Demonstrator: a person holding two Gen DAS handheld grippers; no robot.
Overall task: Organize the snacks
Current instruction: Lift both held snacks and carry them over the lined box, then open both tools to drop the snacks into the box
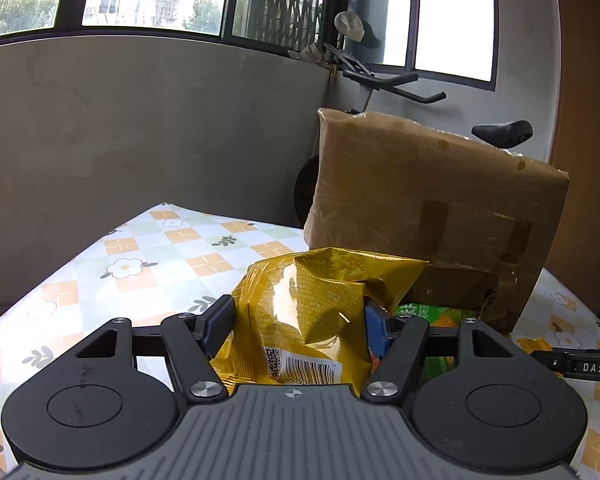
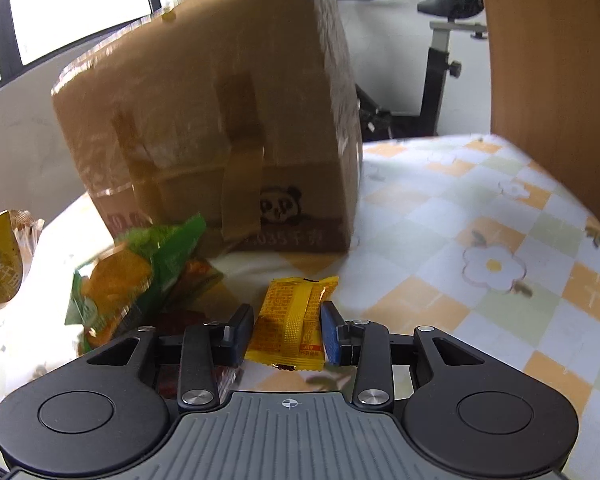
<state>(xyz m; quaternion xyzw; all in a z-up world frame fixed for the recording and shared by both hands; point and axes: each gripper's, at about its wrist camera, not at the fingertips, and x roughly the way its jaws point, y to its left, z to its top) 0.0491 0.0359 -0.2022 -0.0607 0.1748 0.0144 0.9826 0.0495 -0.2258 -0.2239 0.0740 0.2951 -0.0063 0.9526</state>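
— Grippers?
— Left gripper point(image 1: 298, 316) clamps the gold snack bag point(image 1: 312, 312) above the table point(image 1: 140, 264). Right gripper point(image 2: 286, 330) pinches the yellow sachet point(image 2: 290, 322), seemingly lifted, before the cardboard box point(image 2: 220, 120).

A table covered by a glossy cloth point(image 2: 480, 208) checked in white, orange and pale green, printed with white flowers and small leaf sprigs, carried everything. On it, towards the back, stood a large brown cardboard box point(image 2: 220, 120), wrapped in clear tape and patched with strips of brown tape, a small panda printed low on its front face. Just in front of the box's base a crumpled green and orange snack bag point(image 2: 136, 276) lay on the cloth, near the box's left corner in the right wrist view. Whether it touched the box could not be told.
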